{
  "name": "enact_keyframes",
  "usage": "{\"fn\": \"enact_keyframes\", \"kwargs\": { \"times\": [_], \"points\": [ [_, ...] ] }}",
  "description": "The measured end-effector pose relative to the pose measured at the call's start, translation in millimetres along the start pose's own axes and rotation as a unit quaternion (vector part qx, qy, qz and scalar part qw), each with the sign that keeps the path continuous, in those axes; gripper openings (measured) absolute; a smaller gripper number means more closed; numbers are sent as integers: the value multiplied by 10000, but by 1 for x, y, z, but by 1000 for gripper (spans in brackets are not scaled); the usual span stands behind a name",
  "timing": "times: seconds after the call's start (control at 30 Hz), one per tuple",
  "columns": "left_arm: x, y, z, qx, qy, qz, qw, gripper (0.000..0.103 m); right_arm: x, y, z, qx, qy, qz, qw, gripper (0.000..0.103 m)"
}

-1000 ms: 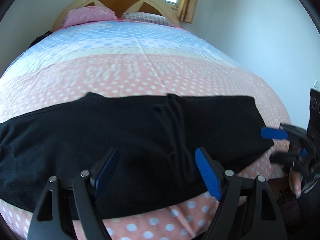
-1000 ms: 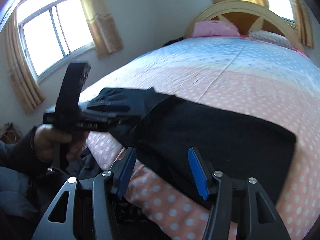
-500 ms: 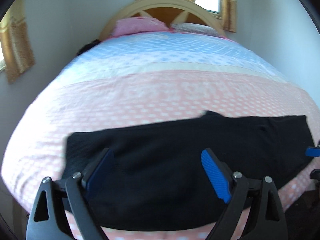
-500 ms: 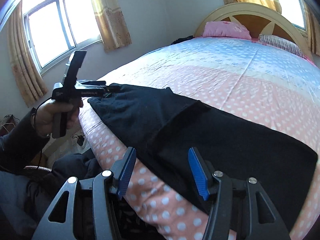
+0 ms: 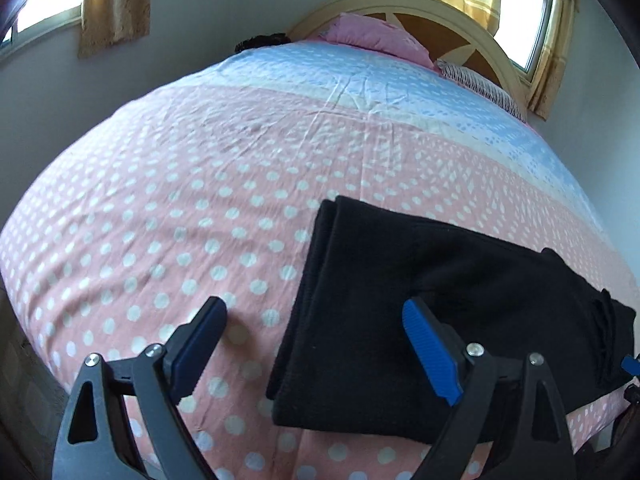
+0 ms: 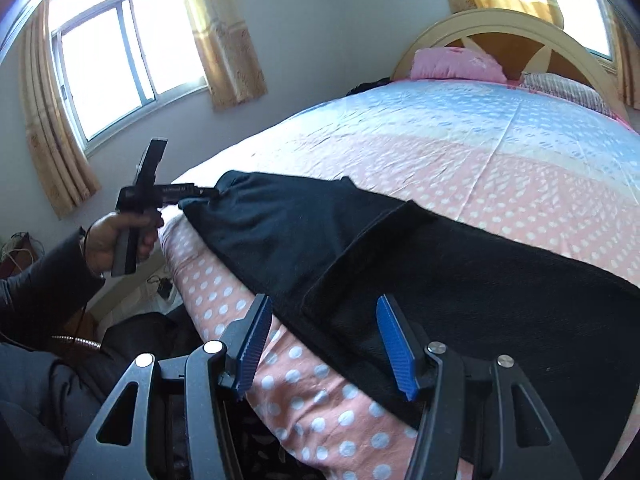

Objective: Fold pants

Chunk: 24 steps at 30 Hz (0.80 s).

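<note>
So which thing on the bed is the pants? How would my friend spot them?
Find the big bed with the pink, white-dotted sheet. Near its foot edge, far from the pink pillow at the headboard, lie the pants: a flat, long black cloth. They are the only plain dark thing lying on the dotted sheet.

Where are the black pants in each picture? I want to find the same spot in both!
Left wrist view: the black pants lie lower right on the polka-dot bedspread, their left end between the open fingers.
Right wrist view: the pants stretch across the middle, left to right.
Shared landmark: the pink pillow by the headboard.
</note>
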<state>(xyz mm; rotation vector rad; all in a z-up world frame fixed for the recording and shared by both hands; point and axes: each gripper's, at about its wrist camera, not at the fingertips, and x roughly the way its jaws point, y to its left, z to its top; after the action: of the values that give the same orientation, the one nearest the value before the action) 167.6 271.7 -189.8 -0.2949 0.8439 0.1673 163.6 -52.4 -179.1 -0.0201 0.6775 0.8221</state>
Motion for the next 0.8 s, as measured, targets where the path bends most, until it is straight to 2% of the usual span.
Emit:
{"fn": "enact_keyframes", "kwargs": {
  "times": [0.1,0.27,0.33,0.43,0.63,0.73,0.8],
  "points": [
    [-2,2,-2,16,-73,-54,10000,91,-3,-3,-1,111,-65,-49,9999,57],
    [-1,-10,-4,189,-27,-219,9996,71,-8,-3,-1,75,-64,-118,9999,57],
    [0,-16,-6,306,-18,-235,9993,67,-10,-2,0,45,-90,-129,9999,57],
    [2,-13,-4,296,-17,-289,9991,67,-11,-1,0,32,-132,-125,9998,57],
    [1,1,2,64,129,-752,9971,65,-11,-2,-2,51,-120,-148,9998,57],
    [1,11,5,-179,170,-962,9951,60,-11,-1,-2,38,-131,-154,9998,57],
    [2,12,4,-129,169,-1001,9947,58,-10,-1,-2,36,-129,-148,9998,57]
  ]
}}
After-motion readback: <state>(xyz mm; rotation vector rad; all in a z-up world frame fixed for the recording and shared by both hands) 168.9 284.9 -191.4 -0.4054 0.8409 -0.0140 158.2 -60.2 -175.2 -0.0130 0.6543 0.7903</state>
